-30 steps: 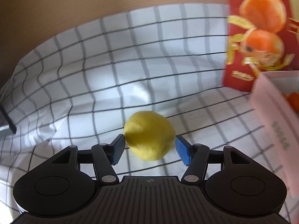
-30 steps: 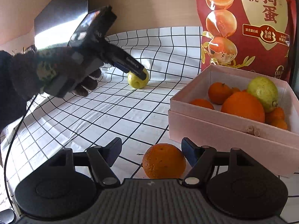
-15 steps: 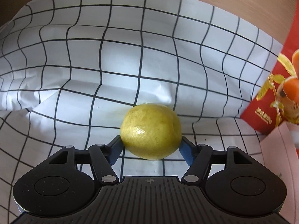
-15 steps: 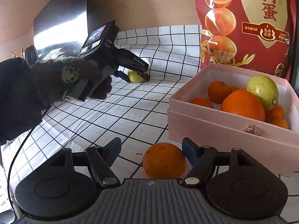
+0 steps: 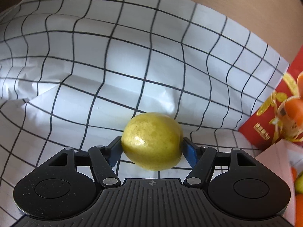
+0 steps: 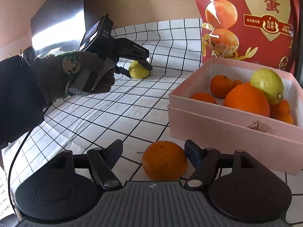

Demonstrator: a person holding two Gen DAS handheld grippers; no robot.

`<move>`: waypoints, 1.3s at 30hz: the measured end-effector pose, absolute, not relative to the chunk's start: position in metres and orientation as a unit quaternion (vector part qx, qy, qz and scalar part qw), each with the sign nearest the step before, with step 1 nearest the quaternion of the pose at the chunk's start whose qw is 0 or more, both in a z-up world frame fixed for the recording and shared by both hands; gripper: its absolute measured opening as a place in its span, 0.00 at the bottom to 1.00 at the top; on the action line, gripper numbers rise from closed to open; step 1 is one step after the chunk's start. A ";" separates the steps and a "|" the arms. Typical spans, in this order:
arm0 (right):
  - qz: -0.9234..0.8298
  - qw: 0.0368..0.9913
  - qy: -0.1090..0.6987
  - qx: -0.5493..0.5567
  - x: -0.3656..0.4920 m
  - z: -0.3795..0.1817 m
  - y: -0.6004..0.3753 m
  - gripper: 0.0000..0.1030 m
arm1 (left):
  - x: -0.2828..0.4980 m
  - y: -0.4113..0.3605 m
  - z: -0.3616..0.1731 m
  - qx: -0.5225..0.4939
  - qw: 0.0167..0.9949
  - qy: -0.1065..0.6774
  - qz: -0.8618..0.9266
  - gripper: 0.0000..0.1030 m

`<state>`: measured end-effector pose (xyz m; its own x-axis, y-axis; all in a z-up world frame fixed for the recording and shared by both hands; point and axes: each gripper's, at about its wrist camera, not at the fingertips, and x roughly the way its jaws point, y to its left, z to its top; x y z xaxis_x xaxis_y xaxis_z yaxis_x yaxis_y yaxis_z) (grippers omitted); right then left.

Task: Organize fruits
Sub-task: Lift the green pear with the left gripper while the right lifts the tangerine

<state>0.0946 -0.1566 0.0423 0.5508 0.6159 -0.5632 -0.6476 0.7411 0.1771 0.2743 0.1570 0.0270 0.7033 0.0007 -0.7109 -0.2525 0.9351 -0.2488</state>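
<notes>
On the tabletop, spread with a white cloth (image 6: 132, 113) crossed by a black grid, a yellow-green lemon (image 5: 152, 141) sits between the 2 blue pads of the left gripper (image 5: 151, 149). Both pads appear to touch the lemon's sides at its widest part, so the gripper looks to be pinching it with its jaws held wide. From the right wrist view the same lemon (image 6: 138, 70) rests on the cloth toward the far side, with the left gripper (image 6: 140, 66) angled down over it from the left, held by a hand (image 6: 83, 73) in a dark patterned knit glove above a black sleeve.

Closer in, the right gripper (image 6: 153, 151) stands spread around an orange (image 6: 164, 160) that lies on the cloth. Its right pad is just beside the orange's skin, perhaps touching, while a clear gap shows between the left pad and the fruit, so nothing is pinched there.

To the right of the orange is a pink box (image 6: 227, 130), open at the top and seated on its matching lid or base. Inside it lie 1 large orange (image 6: 246, 102), several small mandarins (image 6: 220, 85) and a second lemon (image 6: 267, 85) resting against the large orange.

Behind the box a red snack bag (image 6: 251, 19) printed with Chinese characters and pictures of halved eggs stands upright. A dark screen (image 6: 56, 22) sits against the wall at the back left.
</notes>
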 end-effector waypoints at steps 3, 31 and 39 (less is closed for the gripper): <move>0.359 0.880 0.310 -0.025 0.095 0.043 -0.157 0.70 | 0.278 0.155 0.026 -0.157 0.908 0.380 0.077 0.70; 0.347 0.869 0.350 -0.051 0.098 0.040 -0.151 0.77 | 0.035 0.083 0.024 -0.106 0.924 0.354 -0.101 0.70; 0.344 0.866 0.347 -0.107 0.082 0.041 -0.144 0.81 | 0.021 0.070 0.022 -0.061 0.926 0.357 -0.106 0.70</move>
